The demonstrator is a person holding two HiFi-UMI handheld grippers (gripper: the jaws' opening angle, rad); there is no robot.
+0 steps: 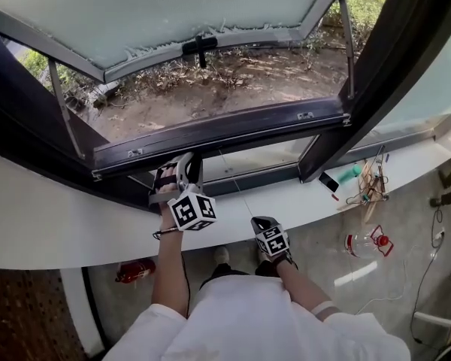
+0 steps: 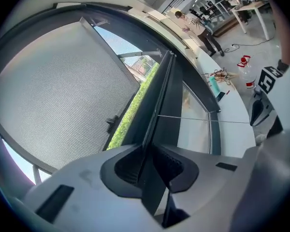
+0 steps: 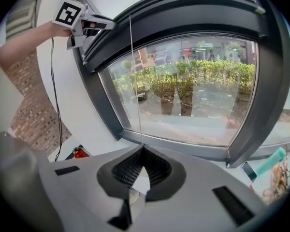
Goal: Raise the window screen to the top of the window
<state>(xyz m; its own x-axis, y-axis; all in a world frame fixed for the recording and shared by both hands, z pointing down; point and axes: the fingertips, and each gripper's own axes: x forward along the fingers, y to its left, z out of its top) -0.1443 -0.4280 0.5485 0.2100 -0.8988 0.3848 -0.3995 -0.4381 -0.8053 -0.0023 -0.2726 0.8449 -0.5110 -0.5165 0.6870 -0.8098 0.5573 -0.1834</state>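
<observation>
**A:** Head view first. Where is the screen?

**B:** The window screen's bottom bar (image 1: 233, 126) lies low, along the foot of the open part of the window. It is just above the fixed lower pane (image 1: 248, 160). The sash (image 1: 173, 6) is tilted outward above it.

**A:** And the two grippers?

**B:** The left gripper (image 1: 182, 162) is up at that bar, left of its middle. The right gripper (image 1: 258, 221) sits lower, in front of the white sill (image 1: 52, 224). A thin cord (image 1: 237, 186) runs from the bar down to it.

**A:** What does the left gripper view show?

**B:** Its jaws are clenched on the bar's thin dark edge, with a ribbed pad pressed against each side. The cord leaves that edge and stretches across toward the right gripper at the frame's right side. A fine grey weave shows over the sash. I cannot tell whether that is the screen's mesh or the glass itself.

**A:** And the right gripper view?

**B:** Those jaws are pinched together on the cord. It enters at the fingertips and runs straight up, past the lower pane, to the dark bar. The left gripper shows at top left, fastened on the bar's edge. Hedges (image 3: 203, 76) stand beyond the glass.
</observation>
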